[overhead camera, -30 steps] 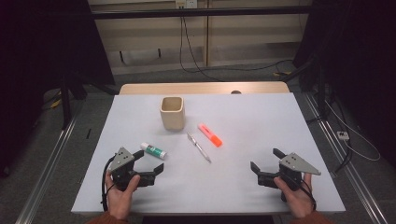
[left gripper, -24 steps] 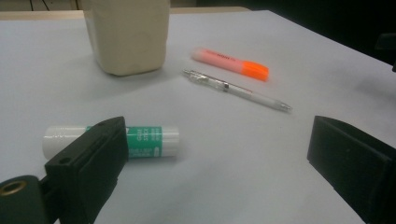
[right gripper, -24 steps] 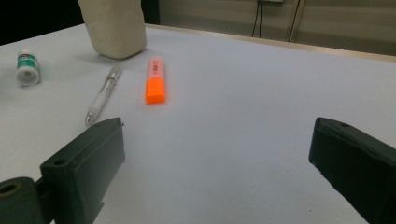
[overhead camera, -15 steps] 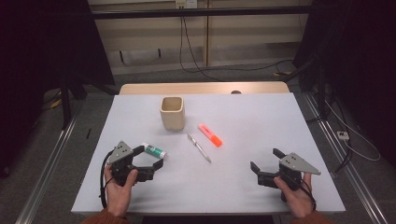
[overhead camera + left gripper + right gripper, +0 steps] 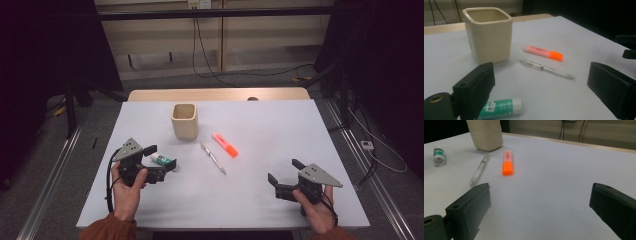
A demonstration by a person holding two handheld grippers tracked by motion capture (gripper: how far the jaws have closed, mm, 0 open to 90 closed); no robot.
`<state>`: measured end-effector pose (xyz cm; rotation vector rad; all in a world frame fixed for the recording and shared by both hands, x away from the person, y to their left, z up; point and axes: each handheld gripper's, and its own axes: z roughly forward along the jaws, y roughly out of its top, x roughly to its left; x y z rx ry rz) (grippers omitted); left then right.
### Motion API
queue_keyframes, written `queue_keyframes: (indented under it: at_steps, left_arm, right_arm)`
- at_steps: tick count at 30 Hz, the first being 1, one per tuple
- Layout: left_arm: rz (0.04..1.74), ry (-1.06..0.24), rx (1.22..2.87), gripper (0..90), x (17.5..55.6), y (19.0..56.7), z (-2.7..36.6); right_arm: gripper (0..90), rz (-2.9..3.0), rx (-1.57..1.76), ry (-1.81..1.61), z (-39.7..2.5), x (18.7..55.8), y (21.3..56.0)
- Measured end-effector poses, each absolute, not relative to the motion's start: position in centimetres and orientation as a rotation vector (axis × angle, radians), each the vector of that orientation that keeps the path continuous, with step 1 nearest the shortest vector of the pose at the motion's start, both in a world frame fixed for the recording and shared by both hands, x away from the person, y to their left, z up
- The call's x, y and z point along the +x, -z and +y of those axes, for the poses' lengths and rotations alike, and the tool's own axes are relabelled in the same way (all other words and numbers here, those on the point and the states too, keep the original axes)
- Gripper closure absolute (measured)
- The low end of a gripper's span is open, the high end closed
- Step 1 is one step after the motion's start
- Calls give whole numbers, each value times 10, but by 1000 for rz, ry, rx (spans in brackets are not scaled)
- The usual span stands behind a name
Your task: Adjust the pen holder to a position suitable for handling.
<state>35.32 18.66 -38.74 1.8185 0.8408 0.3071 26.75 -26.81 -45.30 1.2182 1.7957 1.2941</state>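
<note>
The glue stick [image 5: 162, 160] lies on the table [image 5: 260, 130] between the wide-apart jaws of the left gripper [image 5: 159, 160], close by one jaw and clear of the other; whether it touches that jaw cannot be told. The gripper holds nothing. The right gripper [image 5: 284, 176] hovers well apart near the table's front right, jaws spread wide and empty. On the table: one glue stick, one pen [image 5: 213, 158], one marker [image 5: 225, 145], one cup [image 5: 184, 121]
</note>
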Motion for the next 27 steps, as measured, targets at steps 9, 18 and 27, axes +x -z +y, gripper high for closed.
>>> queue_keyframes:
  at_steps: [9, 18, 27]
  left_arm:
    - [864, -316, 1894, 88, 379, 380, 176]
    - [953, -288, 1893, 87, 408, 375, 175]
    - [943, -361, 1843, 97, 441, 367, 175]
  right_arm:
    - [28, 1799, 1216, -1295, -269, 268, 453]
    - [28, 1798, 1219, -1290, -268, 269, 453]
    - [28, 1804, 1217, -1285, -266, 269, 453]
